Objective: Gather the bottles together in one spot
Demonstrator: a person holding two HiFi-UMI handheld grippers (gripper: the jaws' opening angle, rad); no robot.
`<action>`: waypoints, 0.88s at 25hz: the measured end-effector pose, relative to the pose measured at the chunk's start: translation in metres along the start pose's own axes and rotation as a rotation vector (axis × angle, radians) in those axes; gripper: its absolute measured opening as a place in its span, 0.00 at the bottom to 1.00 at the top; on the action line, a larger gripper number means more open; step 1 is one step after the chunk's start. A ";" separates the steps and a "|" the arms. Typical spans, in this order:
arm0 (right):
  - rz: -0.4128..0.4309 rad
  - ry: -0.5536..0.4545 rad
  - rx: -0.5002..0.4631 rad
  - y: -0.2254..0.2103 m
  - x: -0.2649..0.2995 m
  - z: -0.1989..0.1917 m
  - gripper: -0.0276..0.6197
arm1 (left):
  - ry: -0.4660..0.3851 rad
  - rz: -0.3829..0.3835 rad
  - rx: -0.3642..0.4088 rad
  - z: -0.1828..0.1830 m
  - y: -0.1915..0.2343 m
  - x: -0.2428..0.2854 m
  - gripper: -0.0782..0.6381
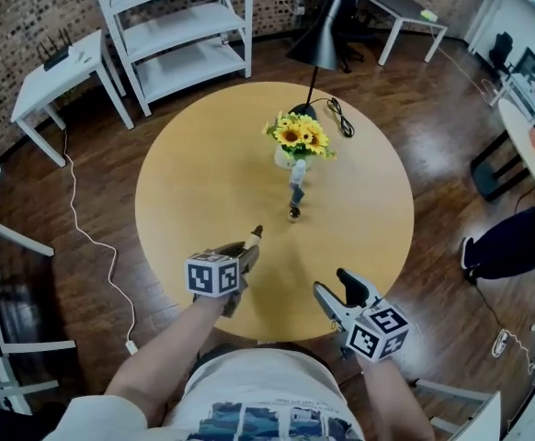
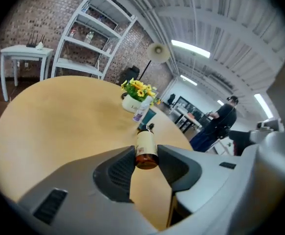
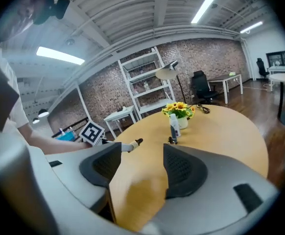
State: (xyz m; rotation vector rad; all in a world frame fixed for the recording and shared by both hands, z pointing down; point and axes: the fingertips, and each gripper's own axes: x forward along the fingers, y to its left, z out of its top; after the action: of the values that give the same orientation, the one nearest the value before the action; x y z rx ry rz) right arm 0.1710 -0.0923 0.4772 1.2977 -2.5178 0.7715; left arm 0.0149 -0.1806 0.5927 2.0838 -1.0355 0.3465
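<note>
In the left claw (image 2: 146,154): amber bottle (image 2: 145,142).

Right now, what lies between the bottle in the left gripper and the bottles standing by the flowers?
Nothing: only bare tabletop separates the held bottle from the standing bottles. The head view shows this best.

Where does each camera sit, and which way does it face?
Head view: on the head, steeply down at the table; forearms, left gripper and right gripper show.
Left gripper view: on that gripper, along jaws shut on a bottle, toward the flowers.
Right gripper view: on that gripper, jaws apart, empty, facing the flowers; left gripper shows.
All three share the flowers.
</note>
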 end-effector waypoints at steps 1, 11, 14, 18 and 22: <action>0.038 -0.017 0.034 0.012 0.005 0.005 0.42 | -0.028 -0.058 -0.006 -0.001 -0.015 -0.014 0.32; 0.378 -0.094 0.370 0.136 0.041 0.021 0.37 | -0.182 -0.488 0.065 -0.011 -0.106 -0.151 0.32; 0.385 -0.087 0.421 0.157 0.042 0.011 0.35 | -0.188 -0.548 0.097 -0.020 -0.116 -0.181 0.32; 0.438 -0.109 0.487 0.184 0.030 0.000 0.23 | -0.171 -0.615 0.134 -0.042 -0.124 -0.206 0.32; 0.422 -0.122 0.464 0.202 0.015 -0.011 0.14 | -0.145 -0.659 0.140 -0.062 -0.128 -0.221 0.32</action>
State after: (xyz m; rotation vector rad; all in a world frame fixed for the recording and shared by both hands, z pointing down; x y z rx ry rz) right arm -0.0008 -0.0004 0.4212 0.9444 -2.8641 1.4783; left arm -0.0215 0.0367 0.4494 2.4616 -0.3579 -0.0702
